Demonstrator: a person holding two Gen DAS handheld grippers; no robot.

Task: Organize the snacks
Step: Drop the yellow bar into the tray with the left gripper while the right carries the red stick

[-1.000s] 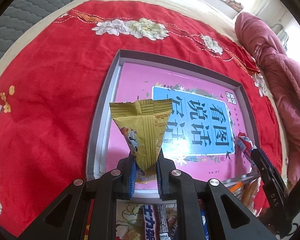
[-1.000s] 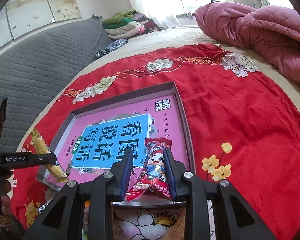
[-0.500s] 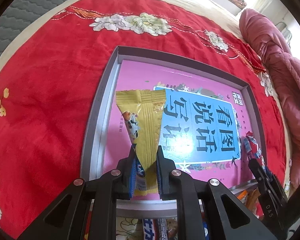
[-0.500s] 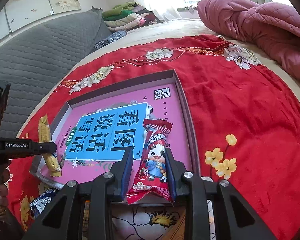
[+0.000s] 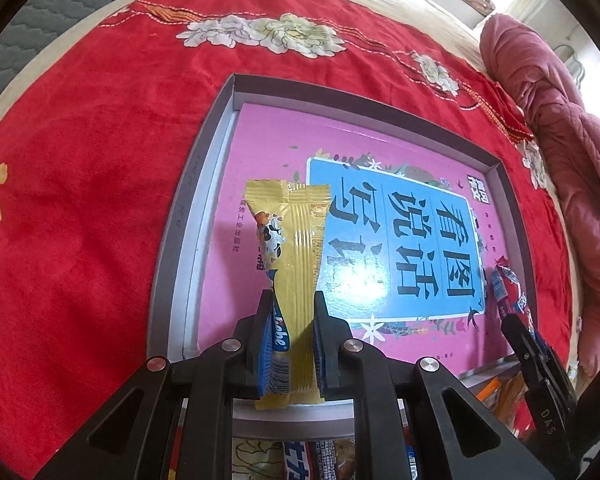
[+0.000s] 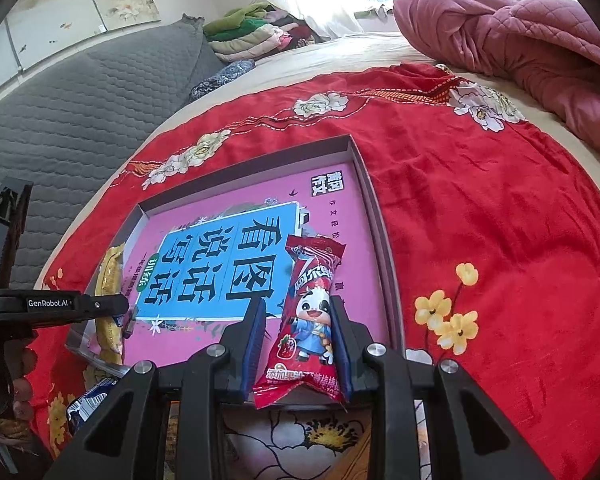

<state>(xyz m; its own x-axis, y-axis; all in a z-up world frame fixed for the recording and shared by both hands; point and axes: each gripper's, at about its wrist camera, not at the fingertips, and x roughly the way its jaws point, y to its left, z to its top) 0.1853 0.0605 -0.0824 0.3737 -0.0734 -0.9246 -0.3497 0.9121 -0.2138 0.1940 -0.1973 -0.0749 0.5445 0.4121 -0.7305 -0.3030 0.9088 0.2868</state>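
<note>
I've got the yellow pack [image 5: 296, 264] pinched in the L gripper [image 5: 290, 344] and the red pack [image 6: 312, 312] in the R gripper [image 6: 298, 344], both over the box [image 5: 180, 216] near edge. Risk: if I let go w/ tails past the rim, they could tip out.

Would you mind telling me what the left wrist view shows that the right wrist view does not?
Only the left wrist view shows the yellow snack packet face-on, clamped in the left gripper. Only the right wrist view shows the folded clothes, the window, and the red snack packet face-on in the right gripper. Both show the grey box holding the pink book on the red cloth.
</note>
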